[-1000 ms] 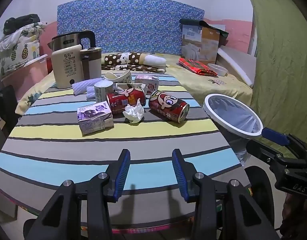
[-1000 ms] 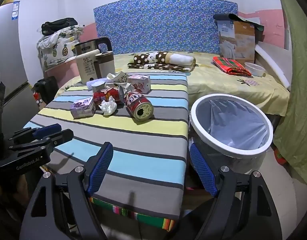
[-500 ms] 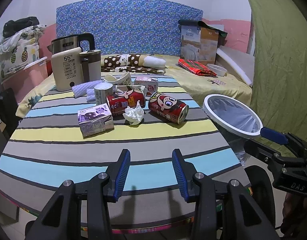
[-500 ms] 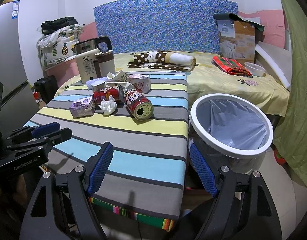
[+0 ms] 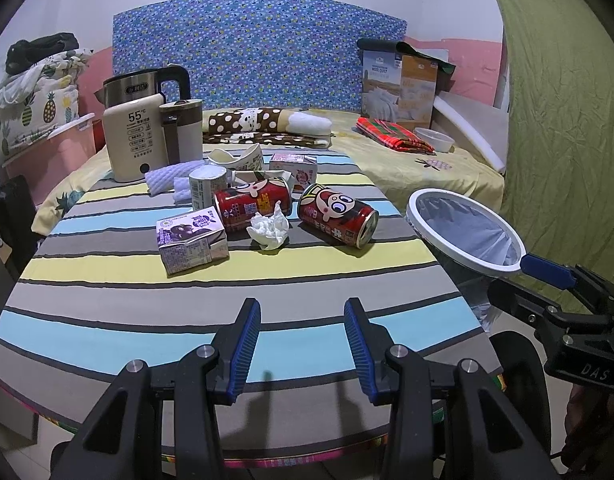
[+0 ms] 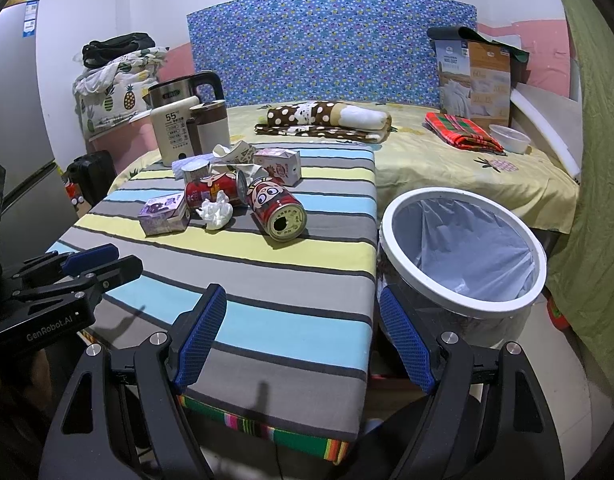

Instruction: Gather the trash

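Two claws: the left claw [image 5: 302, 338] and the right claw [image 6: 303, 338] are both hovering above the near edge of the table [image 5: 107, 300], jaws standing apart with nothing between them.
Left claw: it is pointing down toward the striped cloth, well short of the trash.
Right claw: it is spreading wide, one finger over the table corner, the other just in front of the bin [image 6: 463, 256].
Trash: it is lying in a cluster toward the far half of the table.
Cans: two red cans are lying on their sides, one [image 5: 337, 216] nearer the bin, the other [image 5: 251, 204] behind the tissue [image 5: 269, 228].
Cartons: a purple carton [image 5: 191, 240] is sitting left of the tissue; a pink carton [image 5: 295, 166] is standing behind the cans.
Cup: a small cup [image 5: 207, 188] is standing beside the far can.
Bin: it is standing on the floor just beside the table's right edge, lined with a bag, nothing visible inside.
Kettle: a kettle [image 5: 147, 132] is sitting at the far left corner.
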A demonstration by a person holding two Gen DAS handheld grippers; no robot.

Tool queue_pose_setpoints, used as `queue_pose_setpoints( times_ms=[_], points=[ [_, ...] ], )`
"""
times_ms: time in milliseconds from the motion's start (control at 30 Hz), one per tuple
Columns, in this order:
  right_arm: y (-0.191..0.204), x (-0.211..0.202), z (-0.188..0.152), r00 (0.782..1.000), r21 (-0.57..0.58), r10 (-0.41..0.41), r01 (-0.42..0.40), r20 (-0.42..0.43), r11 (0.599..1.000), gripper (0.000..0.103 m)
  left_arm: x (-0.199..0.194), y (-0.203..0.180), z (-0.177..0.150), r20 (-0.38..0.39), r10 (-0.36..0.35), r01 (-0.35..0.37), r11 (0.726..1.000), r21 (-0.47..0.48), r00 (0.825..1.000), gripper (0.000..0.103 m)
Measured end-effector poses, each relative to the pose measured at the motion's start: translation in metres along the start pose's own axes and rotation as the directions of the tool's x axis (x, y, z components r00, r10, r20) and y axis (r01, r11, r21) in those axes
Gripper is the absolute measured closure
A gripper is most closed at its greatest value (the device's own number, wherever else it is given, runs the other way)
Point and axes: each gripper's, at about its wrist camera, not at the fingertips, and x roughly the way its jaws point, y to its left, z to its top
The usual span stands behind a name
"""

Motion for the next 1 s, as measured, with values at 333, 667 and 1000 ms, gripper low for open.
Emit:
queue_pose_setpoints(
  times_ms=[333, 667, 1000],
  points=[
    [0.0002, 0.0007, 0.0001, 1.0, 0.0, 0.0, 0.0, -0.003, 1.0, 0.023, -0.0004, 0.0002, 0.0, 0.002, 0.001, -0.001, 1.0, 0.002, 1.0, 0.06],
    [0.0006, 0.001, -0.0002, 1.0, 0.0, 0.001, -0.001, -0.004, 1.0, 0.023, -0.0006, 0.0008, 0.0006, 0.0, -0.001, 0.001, 1.0, 0.004, 1.0, 0.06],
    [0.0008, 0.0012, -0.0003, 1.0, -0.002, 0.002, -0.002, -0.005, 1.0, 0.023, 0.0003, 0.0022, 0.002, -0.002, -0.003, 0.003, 1.0, 0.004, 1.0, 0.06]
  ],
)
